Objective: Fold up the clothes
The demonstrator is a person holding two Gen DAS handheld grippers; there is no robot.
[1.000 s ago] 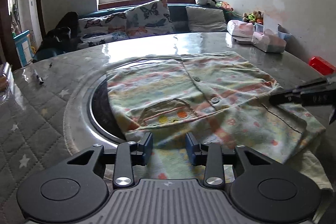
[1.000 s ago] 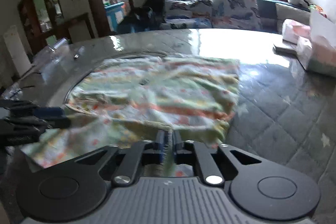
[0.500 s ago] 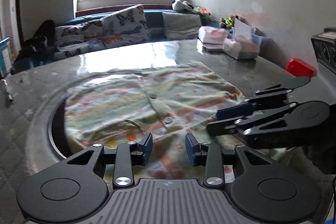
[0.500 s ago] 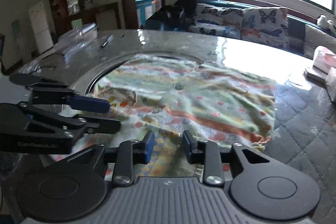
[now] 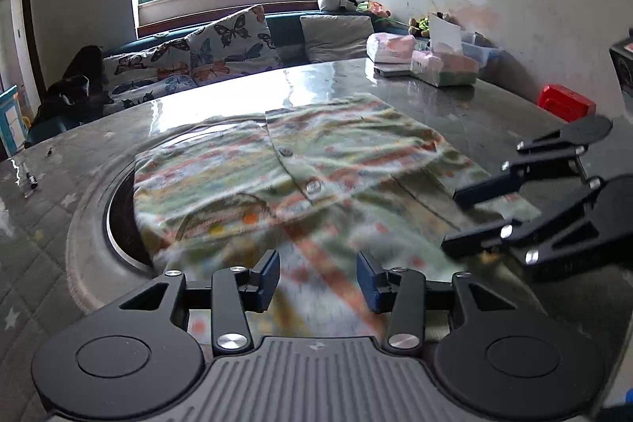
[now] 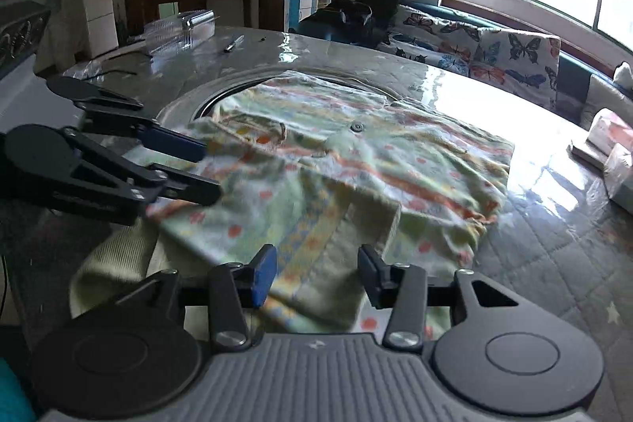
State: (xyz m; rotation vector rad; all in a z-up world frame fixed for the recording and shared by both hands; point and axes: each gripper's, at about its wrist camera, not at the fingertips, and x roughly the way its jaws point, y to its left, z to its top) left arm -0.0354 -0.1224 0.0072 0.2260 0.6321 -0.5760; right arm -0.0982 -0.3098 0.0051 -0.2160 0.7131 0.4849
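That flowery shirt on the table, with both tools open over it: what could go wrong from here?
The shirt lies partly over the sunken round ring in the table, so cloth could sag or snag there. Its near hem hangs past the table edge and might slide off. The left tool and right tool hover close together and could bump.

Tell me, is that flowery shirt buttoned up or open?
Buttoned, where visible: the shirt lies flat, its front strip closed along the visible buttons.
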